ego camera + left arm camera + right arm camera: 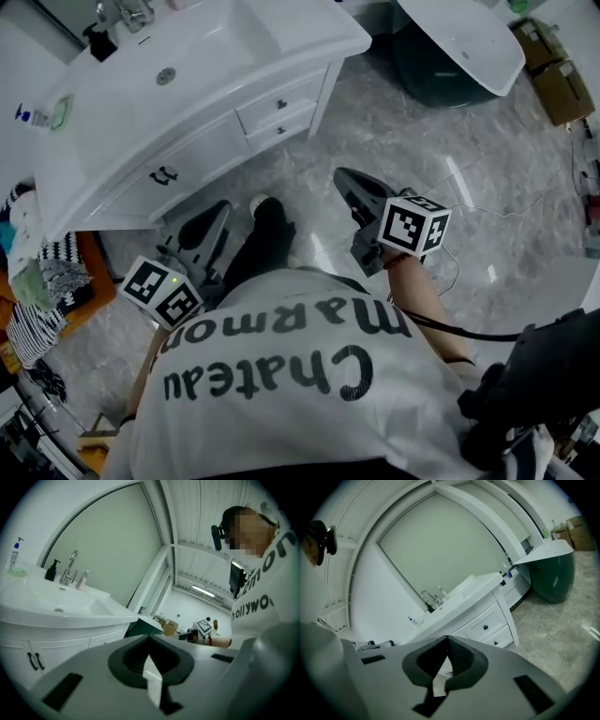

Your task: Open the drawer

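The left hand-held gripper (219, 208) and the right hand-held gripper (345, 176) are both clenched, jaws pressed together at the tips with nothing between them. Each hangs over the marble floor (394, 122) and points toward the white vanity (122, 122), well apart from it. The drawer (278, 104) sits shut under the right end of the worktop. A second shut drawer (281, 127) lies just below it, and the cabinet doors (178, 164) stand beside them.

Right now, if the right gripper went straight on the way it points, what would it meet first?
Probably the front of the white vanity, near its upper drawer, though depth is unclear.
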Tool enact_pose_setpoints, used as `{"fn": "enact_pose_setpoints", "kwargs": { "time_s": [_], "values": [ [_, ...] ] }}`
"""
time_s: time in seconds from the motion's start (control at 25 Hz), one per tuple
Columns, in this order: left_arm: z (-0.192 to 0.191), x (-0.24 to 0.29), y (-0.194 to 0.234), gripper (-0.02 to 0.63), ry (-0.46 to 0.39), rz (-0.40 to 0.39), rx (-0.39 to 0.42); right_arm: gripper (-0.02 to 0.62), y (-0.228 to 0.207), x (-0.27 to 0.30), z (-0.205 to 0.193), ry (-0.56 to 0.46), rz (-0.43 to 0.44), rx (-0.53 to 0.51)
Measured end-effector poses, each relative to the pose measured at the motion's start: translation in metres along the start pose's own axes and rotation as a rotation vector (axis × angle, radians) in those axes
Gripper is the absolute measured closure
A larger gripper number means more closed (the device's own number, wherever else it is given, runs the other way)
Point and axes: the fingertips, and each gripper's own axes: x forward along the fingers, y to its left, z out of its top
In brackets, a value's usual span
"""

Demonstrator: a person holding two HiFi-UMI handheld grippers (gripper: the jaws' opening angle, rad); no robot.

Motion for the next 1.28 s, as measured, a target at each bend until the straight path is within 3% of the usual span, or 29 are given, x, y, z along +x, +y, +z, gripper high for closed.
{"fn": "enact_pose_setpoints", "kwargs": {
  "time_s": [0.2, 0.36, 0.68, 0.92, 1.12, 1.28],
  "values": [
    [0.000, 0.016, 0.029, 0.598, 0.027, -0.010, -0.016, 0.591, -0.013, 0.036, 0.015, 0.019, -0.001, -0.016],
    [0.000, 0.041, 0.055, 0.598, 0.005, -0.049, 0.075, 0.591, -0.025, 0.067, 0.024, 0.042, -0.022, -0.054],
    [-0.023, 0.104, 0.091, 0.598, 0.089, -0.102, 0.066, 0.591, -0.070, 0.126, 0.008, 0.173, -0.113, -0.238],
    [-0.047, 0.130, 0.120, 0.598, 0.144, -0.082, 0.023, 0.591, -0.102, 0.172, -0.005, 0.225, -0.113, -0.238],
    [-0.060, 0.134, 0.141, 0.598, 0.186, -0.081, 0.026, 0.591, -0.146, 0.217, -0.009, 0.249, -0.169, -0.259],
    [-0.066, 0.126, 0.160, 0.598, 0.199, -0.028, 0.014, 0.591, -0.167, 0.251, -0.012, 0.284, -0.185, -0.306]
  ]
}}
